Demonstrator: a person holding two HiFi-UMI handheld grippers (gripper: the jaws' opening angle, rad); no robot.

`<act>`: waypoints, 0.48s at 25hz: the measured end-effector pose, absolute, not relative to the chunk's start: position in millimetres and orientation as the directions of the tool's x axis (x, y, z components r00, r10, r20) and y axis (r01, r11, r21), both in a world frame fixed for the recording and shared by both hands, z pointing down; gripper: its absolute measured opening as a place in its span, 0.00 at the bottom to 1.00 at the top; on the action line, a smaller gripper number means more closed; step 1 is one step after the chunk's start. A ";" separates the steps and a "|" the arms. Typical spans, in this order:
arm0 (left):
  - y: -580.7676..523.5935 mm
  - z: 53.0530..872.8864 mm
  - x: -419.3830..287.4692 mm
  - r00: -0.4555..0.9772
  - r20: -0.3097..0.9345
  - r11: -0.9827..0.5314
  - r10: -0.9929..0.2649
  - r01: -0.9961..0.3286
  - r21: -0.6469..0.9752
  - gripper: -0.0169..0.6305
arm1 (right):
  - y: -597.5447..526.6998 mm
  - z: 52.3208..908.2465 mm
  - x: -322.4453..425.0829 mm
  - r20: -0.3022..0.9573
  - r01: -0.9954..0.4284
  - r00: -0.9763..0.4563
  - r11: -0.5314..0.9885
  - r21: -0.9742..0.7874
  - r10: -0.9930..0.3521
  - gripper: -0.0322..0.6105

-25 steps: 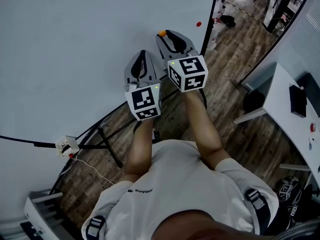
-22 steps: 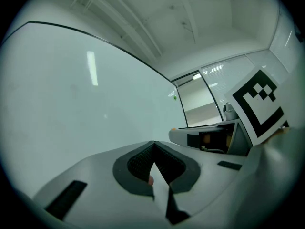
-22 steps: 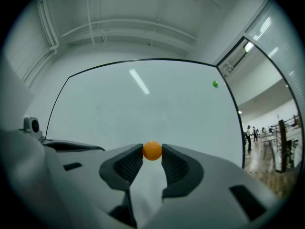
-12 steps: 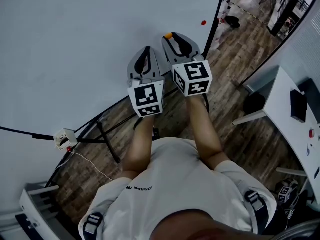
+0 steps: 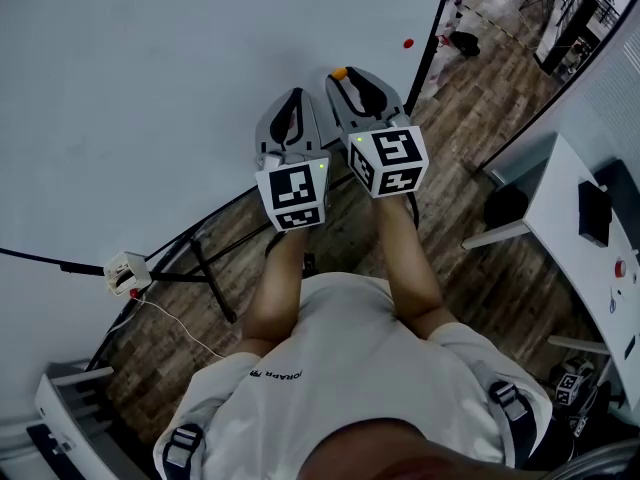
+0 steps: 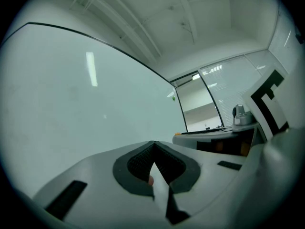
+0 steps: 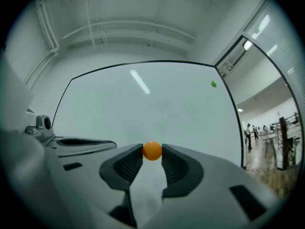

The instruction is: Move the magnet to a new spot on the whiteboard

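Note:
A small orange magnet [image 7: 152,150] sits between the tips of my right gripper [image 7: 152,154], whose pads press on both its sides. In the head view the orange magnet [image 5: 339,72] shows at the tip of the right gripper [image 5: 343,78], right up against the whiteboard [image 5: 150,88]; whether it touches the board I cannot tell. My left gripper [image 5: 292,100] hovers just left of the right one, also pointed at the board. Its jaws meet at the tip in the left gripper view [image 6: 153,146], with nothing held.
Another small magnet [image 5: 408,43] sticks near the board's right edge, also seen as a dot [image 7: 213,84]. The board's black frame [image 5: 432,38] runs close on the right. Below are the stand's legs [image 5: 205,278], a white socket box [image 5: 125,271] and a white desk [image 5: 590,258].
Only the head view shifted a little. Both grippers keep their places at the board, and the right one still grips the orange magnet.

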State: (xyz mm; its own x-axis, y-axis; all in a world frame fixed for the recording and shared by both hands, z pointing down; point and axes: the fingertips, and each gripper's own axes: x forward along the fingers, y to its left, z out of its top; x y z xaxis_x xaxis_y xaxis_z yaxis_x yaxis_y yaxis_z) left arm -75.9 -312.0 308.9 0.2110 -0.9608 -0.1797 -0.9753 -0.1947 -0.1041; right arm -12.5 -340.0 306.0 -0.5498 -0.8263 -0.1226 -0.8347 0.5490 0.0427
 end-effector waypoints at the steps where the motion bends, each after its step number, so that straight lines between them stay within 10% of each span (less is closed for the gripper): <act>1: -311.6 309.2 -75.9 0.212 -0.179 -0.195 -0.961 -0.975 -0.105 0.03 | -339.2 306.1 -12.7 -0.123 -0.835 -0.550 0.549 0.042 -0.826 0.26; 12: -307.5 311.8 -77.4 0.214 -0.175 -0.200 -0.961 -0.975 -0.095 0.03 | -330.3 314.1 -12.4 -0.123 -0.834 -0.551 0.551 0.034 -0.825 0.26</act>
